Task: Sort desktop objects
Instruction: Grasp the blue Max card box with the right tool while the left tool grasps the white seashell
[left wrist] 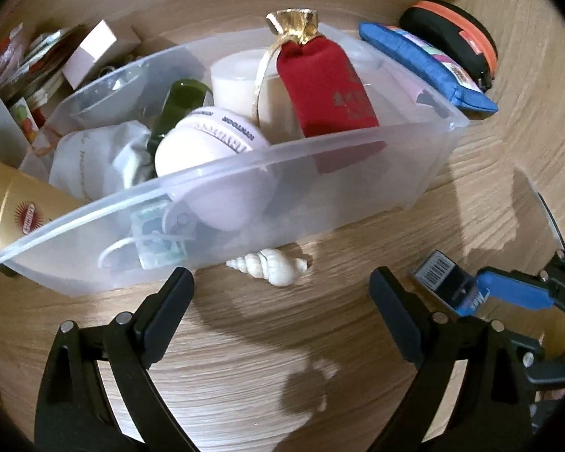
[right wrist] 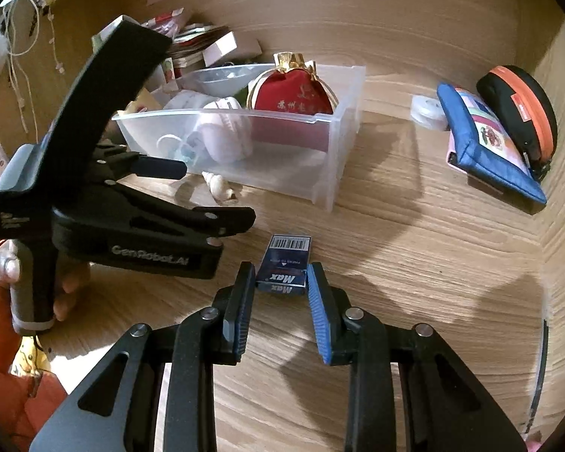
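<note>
My right gripper (right wrist: 280, 286) is closing on the small blue Max box (right wrist: 286, 265), which lies flat on the desk at 12 o'clock, its near end between my 2 pads. Its long axis runs straight away from me, barcode end farthest. The pads flank its sides; I cannot tell whether they already press it or only bracket it. This hand is clearly the nearer one to the box.

My left gripper (left wrist: 280, 293) is spread wide and holds nothing. From it, the white spiral shell (left wrist: 269, 265) lies at 12 o'clock just beyond the tips, long axis crosswise, touching or nearly touching the clear plastic bin (left wrist: 358, 143).

The bin holds a red pouch with gold top (left wrist: 327, 86), a white round case (left wrist: 207, 139), a cream jar, a green bottle and white cloth.

At 2 o'clock, well apart, a blue pouch (right wrist: 486, 139) leans on a black-and-orange case (right wrist: 519, 109).
</note>
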### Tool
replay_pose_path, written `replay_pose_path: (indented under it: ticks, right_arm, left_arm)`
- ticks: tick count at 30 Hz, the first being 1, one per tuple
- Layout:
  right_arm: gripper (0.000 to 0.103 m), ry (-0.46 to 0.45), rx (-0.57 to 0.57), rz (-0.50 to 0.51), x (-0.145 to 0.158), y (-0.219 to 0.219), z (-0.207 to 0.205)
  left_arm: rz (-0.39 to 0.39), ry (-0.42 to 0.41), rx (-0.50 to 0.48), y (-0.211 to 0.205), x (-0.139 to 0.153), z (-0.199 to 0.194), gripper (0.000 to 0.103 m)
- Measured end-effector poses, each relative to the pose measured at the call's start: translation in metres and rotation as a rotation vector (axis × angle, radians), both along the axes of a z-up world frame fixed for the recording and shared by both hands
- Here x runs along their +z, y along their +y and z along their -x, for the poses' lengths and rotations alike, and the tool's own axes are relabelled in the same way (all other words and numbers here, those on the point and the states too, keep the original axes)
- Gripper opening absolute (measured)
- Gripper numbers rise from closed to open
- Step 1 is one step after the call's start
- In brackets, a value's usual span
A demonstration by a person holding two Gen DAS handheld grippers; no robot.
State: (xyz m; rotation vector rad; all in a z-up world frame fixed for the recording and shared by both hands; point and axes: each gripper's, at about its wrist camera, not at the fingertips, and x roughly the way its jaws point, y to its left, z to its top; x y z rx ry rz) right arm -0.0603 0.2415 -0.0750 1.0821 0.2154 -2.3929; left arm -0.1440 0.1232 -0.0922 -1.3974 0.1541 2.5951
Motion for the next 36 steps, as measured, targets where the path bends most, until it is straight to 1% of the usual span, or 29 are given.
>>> replay_pose_path:
  ticks: [4,6,8,13,14,15,17,18,19,21,22,23,25,26,27,28,30,32,36]
  right_arm:
    - [0.026,-0.004,0.009,-0.028,-0.001,0.007,-0.003]
    - [0.026,-0.008,0.014,-0.033,-0.001,0.012,-0.006]
    - [0.026,-0.008,0.013,-0.038,-0.001,0.014,-0.008]
    - [0.026,0.003,0.023,-0.046,0.0,0.014,-0.009]
    - [0.026,0.003,0.026,-0.045,0.0,0.014,-0.01]
    - [0.027,0.0,0.026,-0.047,0.0,0.013,-0.008]
    - [0.035,-0.012,0.028,-0.054,-0.002,0.011,-0.007]
    - [0.042,-0.016,0.029,-0.059,-0.003,0.01,-0.006]
    - [0.048,-0.017,0.027,-0.062,-0.004,0.008,-0.006]
    - [0.048,-0.013,0.028,-0.075,-0.004,0.005,-0.006]
    - [0.048,-0.009,0.03,-0.078,-0.005,0.004,-0.006]
    - [0.048,-0.007,0.031,-0.08,-0.005,0.003,-0.005]
    - [0.048,-0.003,0.03,-0.087,-0.006,0.001,-0.005]
    - [0.047,-0.009,0.031,-0.086,-0.006,0.0,-0.005]
    - [0.042,-0.013,0.033,-0.087,-0.007,0.001,-0.004]
    - [0.034,-0.01,0.035,-0.087,-0.006,0.001,-0.005]
    - [0.031,-0.01,0.04,-0.082,-0.006,0.002,-0.004]
    - [0.025,-0.007,0.032,-0.081,-0.006,0.004,-0.004]
    - [0.025,-0.006,0.022,-0.078,-0.007,0.007,-0.005]
  left_arm:
    - [-0.067,-0.011,0.062,-0.007,0.003,0.002,0.095]
    - [-0.086,-0.009,0.087,-0.009,0.004,0.003,0.095]
    - [-0.082,-0.002,0.096,-0.008,0.004,0.002,0.094]
    - [-0.061,0.018,0.112,-0.008,0.004,-0.002,0.088]
    - [-0.058,0.019,0.116,-0.009,0.004,-0.002,0.086]
    - [-0.054,0.02,0.124,-0.009,0.005,-0.002,0.083]
    - [-0.055,0.018,0.147,-0.01,0.005,-0.003,0.08]
    - [-0.052,0.02,0.162,-0.011,0.005,-0.003,0.077]
    - [-0.044,0.023,0.177,-0.011,0.005,-0.003,0.075]
    - [-0.009,0.029,0.199,-0.01,0.004,-0.005,0.072]
    - [-0.01,0.031,0.203,-0.012,0.004,-0.004,0.071]
    - [-0.011,0.03,0.21,-0.015,0.004,-0.005,0.068]
    - [-0.007,0.031,0.226,-0.017,0.005,-0.005,0.063]
    - [-0.016,0.033,0.226,-0.018,0.005,-0.006,0.059]
    - [-0.01,0.038,0.213,-0.017,0.005,-0.008,0.054]
    - [-0.012,0.04,0.204,-0.009,0.006,-0.008,0.05]
    - [-0.017,0.041,0.179,-0.006,0.007,-0.01,0.041]
    - [-0.025,0.041,0.16,-0.002,0.006,-0.007,0.041]
    - [-0.048,0.036,0.129,-0.001,0.005,-0.004,0.04]
